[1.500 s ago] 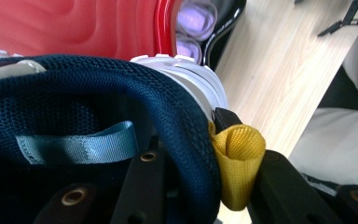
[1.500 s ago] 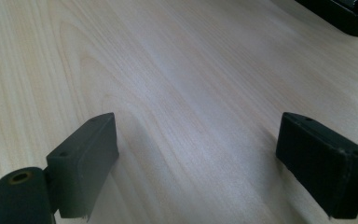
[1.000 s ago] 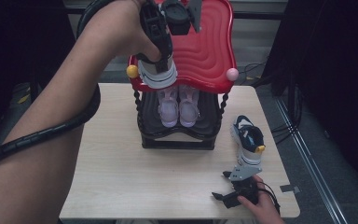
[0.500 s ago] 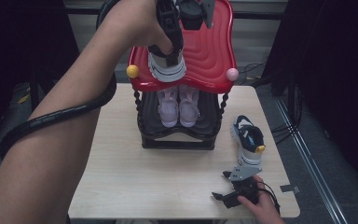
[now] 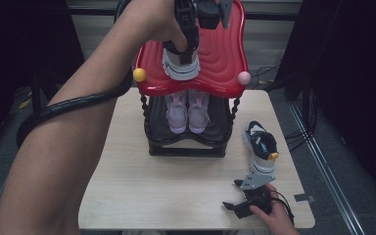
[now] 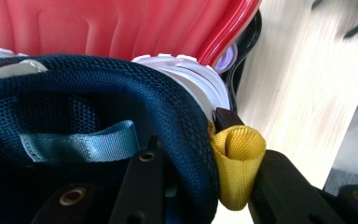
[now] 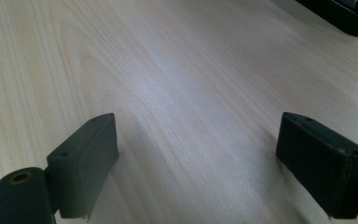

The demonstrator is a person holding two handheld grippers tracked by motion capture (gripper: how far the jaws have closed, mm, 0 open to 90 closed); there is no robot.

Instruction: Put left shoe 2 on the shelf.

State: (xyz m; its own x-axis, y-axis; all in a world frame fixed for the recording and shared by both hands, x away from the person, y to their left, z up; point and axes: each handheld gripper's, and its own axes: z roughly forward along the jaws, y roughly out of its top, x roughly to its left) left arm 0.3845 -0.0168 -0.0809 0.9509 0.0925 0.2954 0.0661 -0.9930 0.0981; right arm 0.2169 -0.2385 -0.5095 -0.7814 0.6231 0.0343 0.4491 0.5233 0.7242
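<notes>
Left gripper (image 6: pixel 205 186): clamped on navy sneaker (image 6: pixel 98 112) heel collar, above red shelf top (image 5: pixel 225 58)
Right gripper (image 7: pixel 196 168): wide, empty, low over table (image 7: pixel 168 70)
Handling: light, soft mesh; collar rim grips well
Second sneaker (image 5: pixel 260 147): on table

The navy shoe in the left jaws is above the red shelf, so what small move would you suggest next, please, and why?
Probably lower the navy shoe onto the red shelf: the left gripper grips its heel collar, and it hangs over bare shelf.
</notes>
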